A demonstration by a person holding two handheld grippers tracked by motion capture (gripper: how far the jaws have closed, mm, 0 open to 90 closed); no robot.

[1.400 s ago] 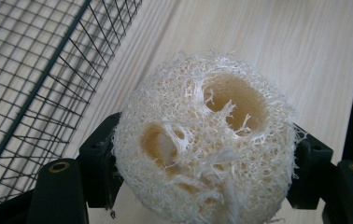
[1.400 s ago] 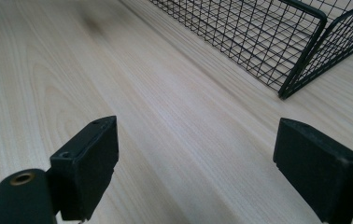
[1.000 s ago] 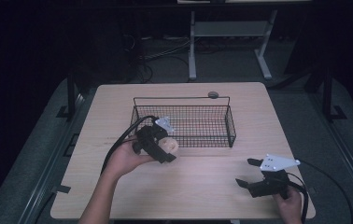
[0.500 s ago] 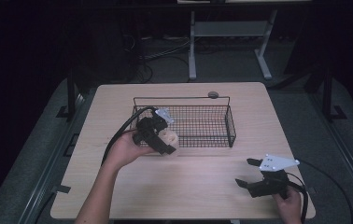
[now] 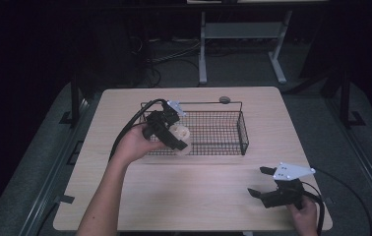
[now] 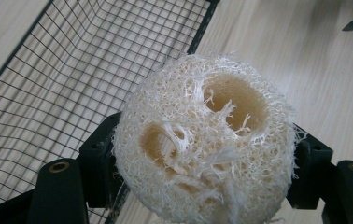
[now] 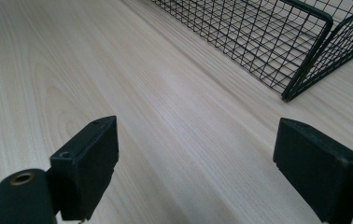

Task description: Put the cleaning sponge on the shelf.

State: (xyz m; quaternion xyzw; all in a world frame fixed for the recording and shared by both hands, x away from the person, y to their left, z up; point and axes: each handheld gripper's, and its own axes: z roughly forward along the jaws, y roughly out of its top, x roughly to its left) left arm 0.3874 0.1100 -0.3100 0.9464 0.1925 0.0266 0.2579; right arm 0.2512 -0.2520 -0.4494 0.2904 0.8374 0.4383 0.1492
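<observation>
Here, high view: the left hand-held gripper point(image 5: 173, 138) pinches a pale, round, fibrous loofah sponge point(image 5: 180, 137) over the near-left rim of the black wire-mesh basket point(image 5: 223, 132); it should clear the rim before release.

Left gripper view: jaws clamp the sponge point(image 6: 202, 140), tilted downward.

Right gripper view: the right hand-held gripper point(image 7: 198, 154) rests spread above the light wooden surface point(image 7: 72, 60).

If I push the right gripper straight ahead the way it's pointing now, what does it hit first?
Probably nothing soon: the right gripper, jaws wide apart, looks along bare table. The wire basket lies ahead but off to the right in its view, so it likely passes beside the basket's near corner; depth is hard to judge.
</observation>
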